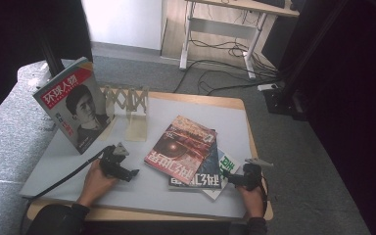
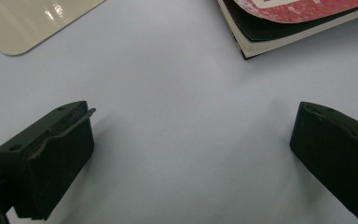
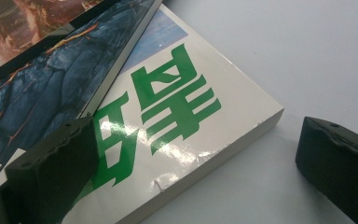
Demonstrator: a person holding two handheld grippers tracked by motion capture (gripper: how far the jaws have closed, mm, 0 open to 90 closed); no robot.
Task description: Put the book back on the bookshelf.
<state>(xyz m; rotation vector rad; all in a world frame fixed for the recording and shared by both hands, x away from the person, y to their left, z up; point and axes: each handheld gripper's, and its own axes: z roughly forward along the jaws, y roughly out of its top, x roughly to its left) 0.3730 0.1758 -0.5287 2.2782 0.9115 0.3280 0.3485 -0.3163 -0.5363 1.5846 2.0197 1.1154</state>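
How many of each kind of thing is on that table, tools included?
Magazines: 4, one standing by the rack, three stacked: red, dark, white with green letters.
Racks: 1, the beige rack.
Tools: 2, left tool, right tool.
Total: 7.

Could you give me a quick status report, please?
Left claw open over bare mat. Right claw open at bottom magazine corner. Nothing blocking.
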